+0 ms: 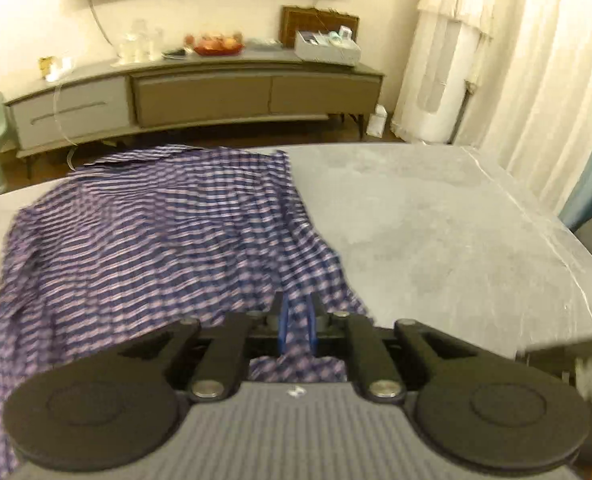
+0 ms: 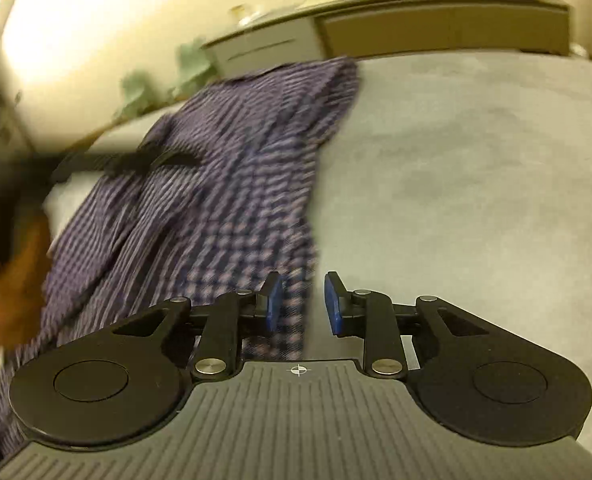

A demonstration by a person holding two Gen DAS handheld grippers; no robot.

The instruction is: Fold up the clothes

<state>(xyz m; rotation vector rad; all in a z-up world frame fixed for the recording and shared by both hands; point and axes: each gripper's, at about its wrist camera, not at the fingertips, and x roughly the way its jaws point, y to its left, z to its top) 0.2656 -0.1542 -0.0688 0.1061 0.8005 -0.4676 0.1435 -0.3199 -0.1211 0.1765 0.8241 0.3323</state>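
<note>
The grey counter [image 1: 436,232] fills most of both views, its right half bare. A blue and pink checked shirt [image 1: 143,240] lies spread over the left part of it, rumpled, its far hem reaching the counter's back edge and its near end running down toward the left gripper [image 1: 297,320]. Behind the counter a long grey sideboard [image 1: 199,92] stands against the wall, with a red bowl of fruit [image 1: 217,45] and a white box [image 1: 328,50] on its top; pale curtains [image 1: 536,60] hang to the right.

In the left wrist view, a narrow strip of the shirt passes between the left gripper's blue pads [image 1: 283,324], which stand close on either side of the cloth; the pinch looks loose, and the frame does not settle whether they press on it.

In the right wrist view, the right gripper [image 2: 303,304] is released: its pads [image 2: 273,300] stand apart, with the shirt's right edge [image 2: 296,280] lying under the gap, not clamped.
</note>
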